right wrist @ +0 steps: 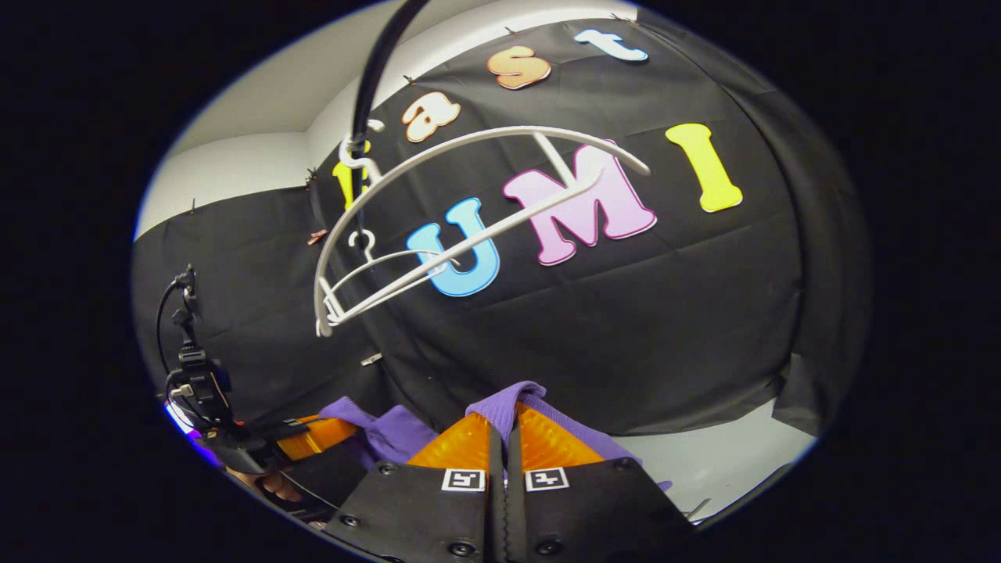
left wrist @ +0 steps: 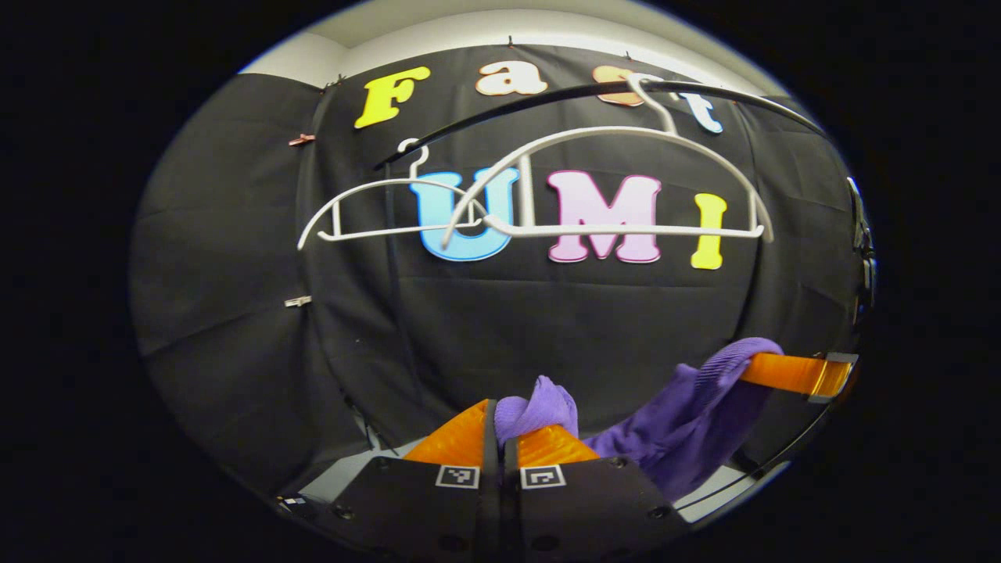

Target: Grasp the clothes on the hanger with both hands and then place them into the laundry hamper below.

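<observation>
**Purple top off the hanger, pinched at both ends**

Left gripper view: my left gripper (left wrist: 500, 438) is closed down tight, with a tuft of the purple top (left wrist: 539, 410) squeezed between its fingers. The rest of the cloth sags away to the right, below the big hanger (left wrist: 626, 227), and runs up to my right gripper's finger (left wrist: 790, 374), which the cloth drapes over. Both hangers, the small hanger (left wrist: 375, 211) too, hang bare on the rail (left wrist: 547, 98) above.

Right gripper view: my right gripper (right wrist: 504, 442) is closed as well, a fold of top (right wrist: 508, 403) nipped between the fingers, below the hanger. More cloth trails left toward my left gripper (right wrist: 313, 442).

My read: it's light, limp knit, so it droops wherever I'm not holding. Two edge pinches, spread apart, suit it; thin folds could slip, so I'd keep both clamped. I can't see the hamper from here.
</observation>
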`<state>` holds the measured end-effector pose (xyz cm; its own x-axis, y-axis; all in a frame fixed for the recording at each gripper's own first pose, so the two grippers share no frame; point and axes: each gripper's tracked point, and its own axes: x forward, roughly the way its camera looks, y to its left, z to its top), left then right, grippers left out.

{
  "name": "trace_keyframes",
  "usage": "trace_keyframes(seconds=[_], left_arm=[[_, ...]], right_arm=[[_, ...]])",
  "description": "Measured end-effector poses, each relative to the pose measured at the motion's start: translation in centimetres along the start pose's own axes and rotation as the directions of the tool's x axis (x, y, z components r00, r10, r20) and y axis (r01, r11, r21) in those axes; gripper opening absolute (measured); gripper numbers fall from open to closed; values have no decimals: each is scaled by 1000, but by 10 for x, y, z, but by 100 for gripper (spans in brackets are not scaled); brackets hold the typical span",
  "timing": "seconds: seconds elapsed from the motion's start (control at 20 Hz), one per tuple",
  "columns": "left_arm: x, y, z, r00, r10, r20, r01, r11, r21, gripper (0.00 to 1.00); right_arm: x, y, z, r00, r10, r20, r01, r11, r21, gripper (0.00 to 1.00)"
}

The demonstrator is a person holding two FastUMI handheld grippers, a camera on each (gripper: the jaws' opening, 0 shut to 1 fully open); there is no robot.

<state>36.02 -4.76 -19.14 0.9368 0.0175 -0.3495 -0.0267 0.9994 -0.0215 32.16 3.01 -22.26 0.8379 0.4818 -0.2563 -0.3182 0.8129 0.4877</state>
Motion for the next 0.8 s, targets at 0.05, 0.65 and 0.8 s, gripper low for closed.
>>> trace_keyframes(seconds=[0.05,0.65,0.8], left_arm=[[-3,-11,8,999,-29,14,29,1000,-2,5],[-9,-74,-17,984,-174,-36,174,985,-17,5],[4,-85,-83,969,-184,-168,179,983,-40,5]], right_arm=[[-2,10,5,1000,13,10,-13,1000,-11,4],[-12,9,-24,999,-28,-46,28,1000,-1,4],[-5,-28,-76,979,-115,-166,115,993,-13,4]])
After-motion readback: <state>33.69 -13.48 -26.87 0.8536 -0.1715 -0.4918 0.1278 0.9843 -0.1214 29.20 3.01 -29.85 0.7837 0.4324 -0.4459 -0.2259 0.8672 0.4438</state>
